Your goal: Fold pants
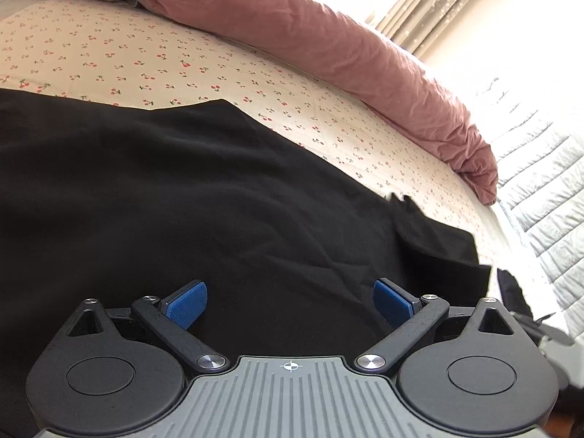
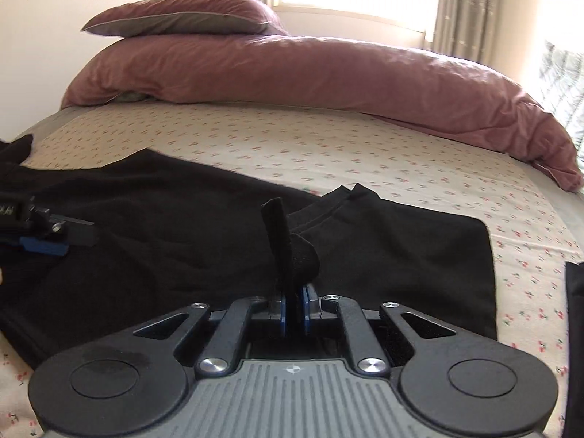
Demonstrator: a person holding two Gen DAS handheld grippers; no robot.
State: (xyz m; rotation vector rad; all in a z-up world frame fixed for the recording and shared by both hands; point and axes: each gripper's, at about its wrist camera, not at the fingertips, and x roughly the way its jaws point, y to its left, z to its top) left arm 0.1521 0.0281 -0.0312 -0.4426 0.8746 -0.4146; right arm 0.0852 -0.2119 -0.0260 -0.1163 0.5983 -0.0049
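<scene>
While the black pants (image 2: 219,241) lie spread on the bed (image 2: 328,153), a fold of their fabric is pinched in the closed right claw (image 2: 294,301), seemingly for folding over; the left claw (image 1: 290,301) is held wide open, empty, above them.

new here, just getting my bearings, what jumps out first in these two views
The black pants spread across the cherry-print sheet fill the middle of both views. The right hand-held gripper is shut on a fold of that black cloth, which sticks up between its blue pads, while the left hand-held gripper hangs open over the fabric. Behind, a rumpled pink duvet lies along the far side of the bed.
</scene>
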